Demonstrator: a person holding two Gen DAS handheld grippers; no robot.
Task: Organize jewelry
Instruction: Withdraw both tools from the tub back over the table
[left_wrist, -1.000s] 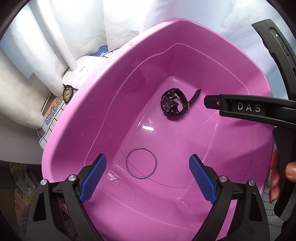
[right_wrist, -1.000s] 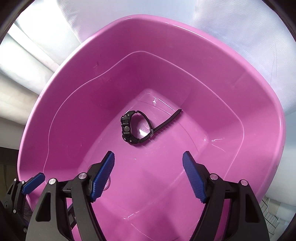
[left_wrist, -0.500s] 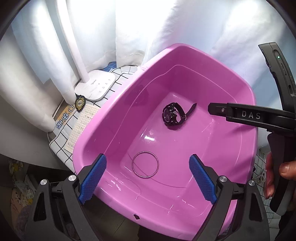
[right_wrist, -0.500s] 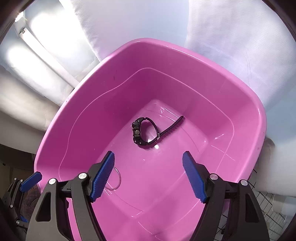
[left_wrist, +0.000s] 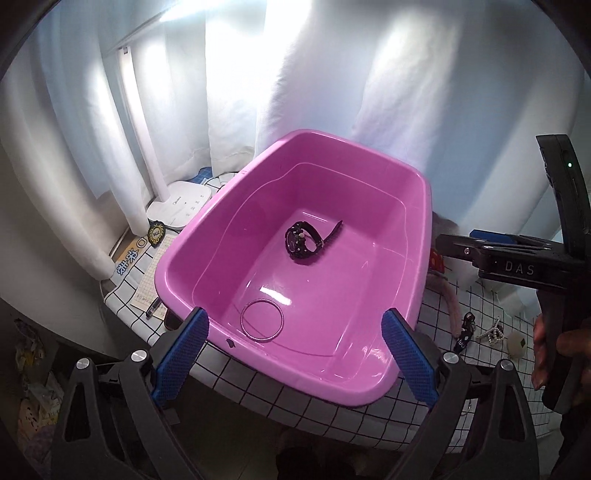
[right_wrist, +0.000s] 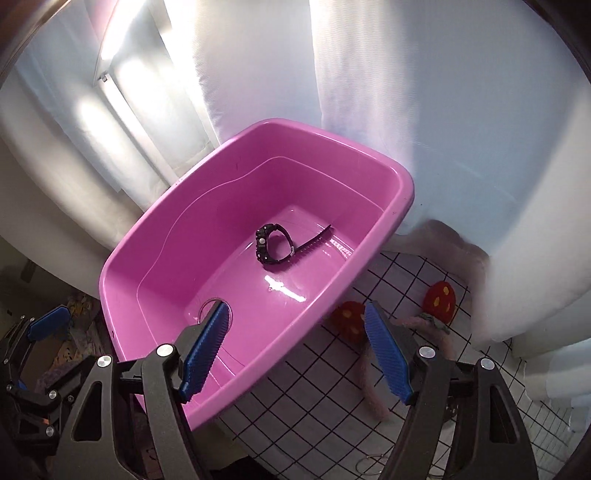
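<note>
Both grippers pulled back from the pink tub (left_wrist: 373, 376), left gripper (left_wrist: 293, 354) and right gripper (right_wrist: 295, 350) gaping empty; one watch (left_wrist: 303, 242), one bangle (left_wrist: 261, 319); only the right view shows two red mushrooms (right_wrist: 439, 297).

Both grippers (left_wrist: 293, 349) (right_wrist: 295, 349) agape, empty

1. The basin (left_wrist: 369, 384) is seen in a plain, glossy pink.
2. The watch (left_wrist: 301, 242) inside it is shown in black.
3. The bangle (left_wrist: 261, 319) is seen as a thin dark metallic ring.
4. The tablecloth (left_wrist: 436, 417) is patterned as white with a black grid.
5. The pads (left_wrist: 181, 360) of the left gripper are coloured blue, on black frames.
6. The two round plush pieces (right_wrist: 439, 298) are seen in red with yellow dots.
7. The curtain (left_wrist: 314, 74) is shown in white.
</note>
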